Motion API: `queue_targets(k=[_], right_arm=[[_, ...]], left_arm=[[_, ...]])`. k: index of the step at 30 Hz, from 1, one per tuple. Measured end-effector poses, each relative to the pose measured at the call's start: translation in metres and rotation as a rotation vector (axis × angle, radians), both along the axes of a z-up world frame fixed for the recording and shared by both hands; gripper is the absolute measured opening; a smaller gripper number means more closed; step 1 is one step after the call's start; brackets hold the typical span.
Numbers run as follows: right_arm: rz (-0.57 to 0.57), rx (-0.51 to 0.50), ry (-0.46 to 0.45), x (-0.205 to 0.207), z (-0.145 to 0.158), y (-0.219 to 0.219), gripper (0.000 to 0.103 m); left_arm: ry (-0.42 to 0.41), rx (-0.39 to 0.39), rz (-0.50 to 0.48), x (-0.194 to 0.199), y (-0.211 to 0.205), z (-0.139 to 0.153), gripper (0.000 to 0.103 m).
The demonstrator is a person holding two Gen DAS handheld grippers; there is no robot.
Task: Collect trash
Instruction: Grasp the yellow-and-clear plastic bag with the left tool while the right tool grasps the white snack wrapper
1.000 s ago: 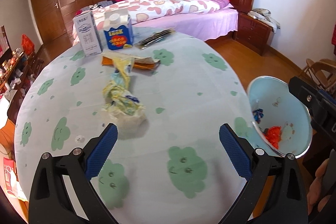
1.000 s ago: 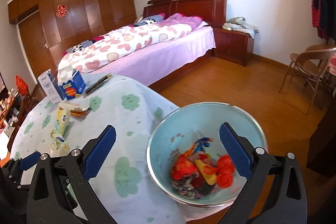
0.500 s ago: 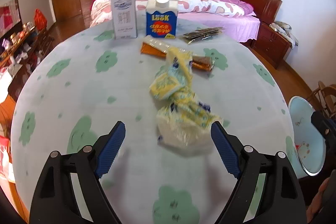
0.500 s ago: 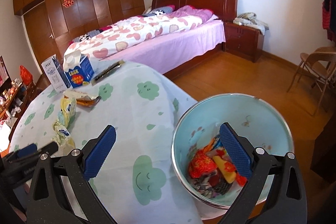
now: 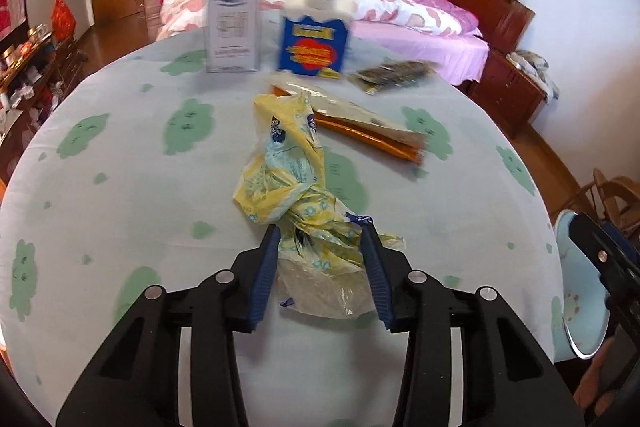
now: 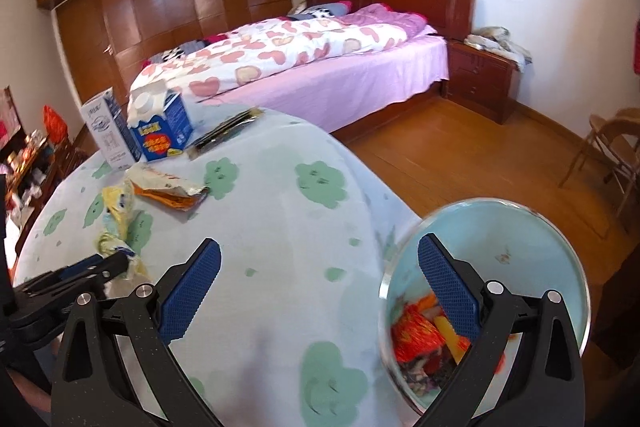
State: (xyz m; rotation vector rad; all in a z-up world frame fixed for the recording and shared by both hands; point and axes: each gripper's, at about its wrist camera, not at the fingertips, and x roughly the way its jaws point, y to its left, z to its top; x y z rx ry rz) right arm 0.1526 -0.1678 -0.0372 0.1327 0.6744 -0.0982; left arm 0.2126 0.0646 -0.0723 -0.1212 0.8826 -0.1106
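Note:
A crumpled yellow plastic bag [image 5: 288, 179] lies in the middle of the round table, which has a pale green cloth [image 5: 120, 187]. My left gripper [image 5: 320, 235] has its jaws closing on the bag's near end, and the blue pads press on the gathered plastic from both sides. Beyond the bag lies an orange wrapper [image 5: 372, 135]. My right gripper [image 6: 319, 243] stands open over the table's right edge with nothing between its fingers. Its right finger overlaps a light blue trash bin [image 6: 520, 247] that holds red and yellow scraps [image 6: 416, 331].
A white carton [image 5: 232, 23], a blue carton [image 5: 314, 43] and a dark packet [image 5: 392, 75] stand at the table's far edge. A bed [image 6: 320, 67] lies behind, a wooden chair [image 6: 616, 147] at the right, and cluttered shelves [image 5: 24, 75] at the left.
My left gripper moved in over the yellow bag and its jaws went from wide open to closed around the bag's near end. The right gripper shifted left, so the bin now sits further right.

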Motion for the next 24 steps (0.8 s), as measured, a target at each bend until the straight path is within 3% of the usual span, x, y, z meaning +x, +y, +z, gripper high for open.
queue_targets(k=[12, 15, 22, 24], right_arm=[[0.298, -0.004, 0.064, 0.106, -0.005, 0.061, 0.096], [0.388, 0.004, 0.082, 0.131, -0.009, 0.075, 0.095], [0.465, 0.05, 0.229, 0.169, -0.036, 0.092, 0.067], [0.459, 0.046, 0.219, 0.165, -0.036, 0.092, 0.064]], left_arm=[[-0.029, 0.117, 0.122, -0.014, 0.09, 0.017, 0.039], [-0.021, 0.101, 0.134, -0.018, 0.107, 0.018, 0.039], [-0.021, 0.103, 0.123, -0.027, 0.113, 0.016, 0.039], [-0.018, 0.106, 0.118, -0.027, 0.111, 0.015, 0.04]])
